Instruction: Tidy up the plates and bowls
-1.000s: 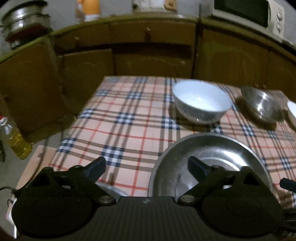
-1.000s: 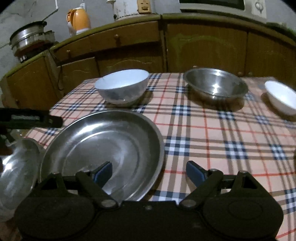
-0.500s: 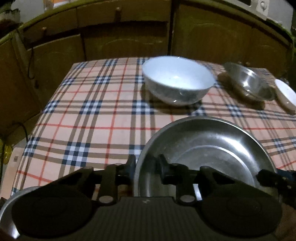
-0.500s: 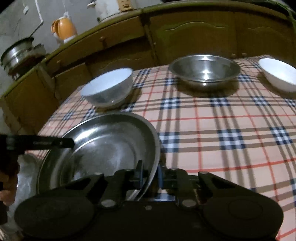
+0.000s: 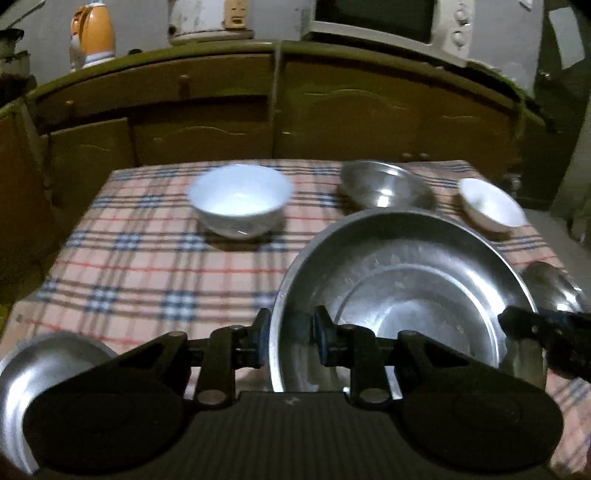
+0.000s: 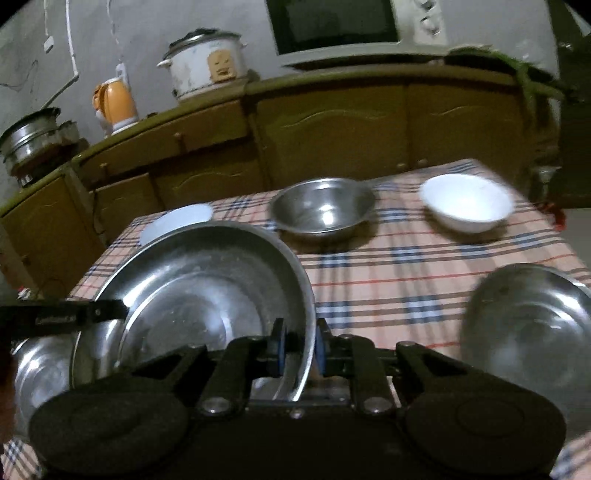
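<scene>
The large steel plate (image 5: 402, 295) is held off the desk (image 5: 147, 266) by both grippers at once, its hollow side up and its round body tipped so the far rim stands higher than the near one. The left gripper (image 5: 290, 341) pinches the plate's near-left rim, one of its blue-padded fingers (image 5: 260, 339) outside the wall and the other inside. The right gripper (image 6: 301, 349) clamps the near-right rim the same way, with the rim running between its fingers (image 6: 279, 345).

Behind the plate, a big white bowl (image 5: 240, 199) sits upright on the far-left part of the desk; in the right wrist view the plate hides most of it. A steel bowl (image 6: 323, 210) stands at the far middle and a small white bowl (image 6: 467, 201) at the far right. A second steel plate (image 6: 524, 325) lies on the near right, blurred and cut by the frame edge. Another steel dish (image 5: 40, 373) shows at the near-left corner, partly covered by the gripper body.

A checked cloth of pink, blue and brown covers the desk. Beyond it run dim wooden cabinets (image 6: 332, 136), carrying a rice cooker (image 6: 205, 64), an orange kettle (image 6: 114, 103), a microwave (image 6: 343, 26) and a steel pot (image 6: 31, 134). The light is low, and fine detail is hard to make out.
</scene>
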Demonstrator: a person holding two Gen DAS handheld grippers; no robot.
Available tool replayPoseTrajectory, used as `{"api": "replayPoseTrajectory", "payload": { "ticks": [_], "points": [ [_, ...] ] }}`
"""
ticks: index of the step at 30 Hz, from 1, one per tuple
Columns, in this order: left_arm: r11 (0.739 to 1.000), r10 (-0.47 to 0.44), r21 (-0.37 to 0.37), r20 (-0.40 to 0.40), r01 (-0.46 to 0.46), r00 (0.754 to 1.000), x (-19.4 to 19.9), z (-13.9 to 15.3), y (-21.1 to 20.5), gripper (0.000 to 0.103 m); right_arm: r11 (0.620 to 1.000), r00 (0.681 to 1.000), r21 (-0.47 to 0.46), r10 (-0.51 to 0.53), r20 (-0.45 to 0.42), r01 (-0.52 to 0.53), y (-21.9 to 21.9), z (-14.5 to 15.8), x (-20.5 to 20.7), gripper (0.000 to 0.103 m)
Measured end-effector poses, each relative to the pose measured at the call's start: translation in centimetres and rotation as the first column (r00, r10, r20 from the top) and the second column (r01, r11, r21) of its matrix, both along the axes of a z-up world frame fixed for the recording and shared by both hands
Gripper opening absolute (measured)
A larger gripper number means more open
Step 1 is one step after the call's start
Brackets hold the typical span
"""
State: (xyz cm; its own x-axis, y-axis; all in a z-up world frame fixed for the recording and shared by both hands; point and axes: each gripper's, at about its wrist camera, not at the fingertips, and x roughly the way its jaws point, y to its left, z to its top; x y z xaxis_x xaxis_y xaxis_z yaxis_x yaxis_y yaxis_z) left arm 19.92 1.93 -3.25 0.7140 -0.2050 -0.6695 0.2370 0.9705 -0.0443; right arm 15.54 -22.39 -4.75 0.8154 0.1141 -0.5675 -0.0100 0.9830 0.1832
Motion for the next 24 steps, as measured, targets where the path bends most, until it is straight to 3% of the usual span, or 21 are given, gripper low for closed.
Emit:
{"api": "replayPoseTrajectory", "payload": {
  "ticks": [5, 10, 24],
  "points": [
    [0.999, -0.020, -0.028, -0.013, 0.019, 1.000, -2.6, -1.0, -2.9, 0.025, 0.999, 0.999, -0.041, -0.035, 0.011, 0.035, -3.1, 0.3, -3.1, 0.022],
    [0.999, -0.038, -0.009, -0.028, 0.038, 0.999, -3.8, -2.6, -5.1, 0.025, 0.997, 0.998, -0.045, -0.062, -0.012, 0.061, -5.6, -1.2, -4.5, 0.022],
    [0.999, 0.038, 0.041, -0.057, -0.036, 0.998, -3.3, -6.0, -5.2, 0.025, 0.999, 0.998, -0.030, -0.030, -0.059, 0.028, -5.3, -5.5, -2.0, 0.023]
  ]
}}
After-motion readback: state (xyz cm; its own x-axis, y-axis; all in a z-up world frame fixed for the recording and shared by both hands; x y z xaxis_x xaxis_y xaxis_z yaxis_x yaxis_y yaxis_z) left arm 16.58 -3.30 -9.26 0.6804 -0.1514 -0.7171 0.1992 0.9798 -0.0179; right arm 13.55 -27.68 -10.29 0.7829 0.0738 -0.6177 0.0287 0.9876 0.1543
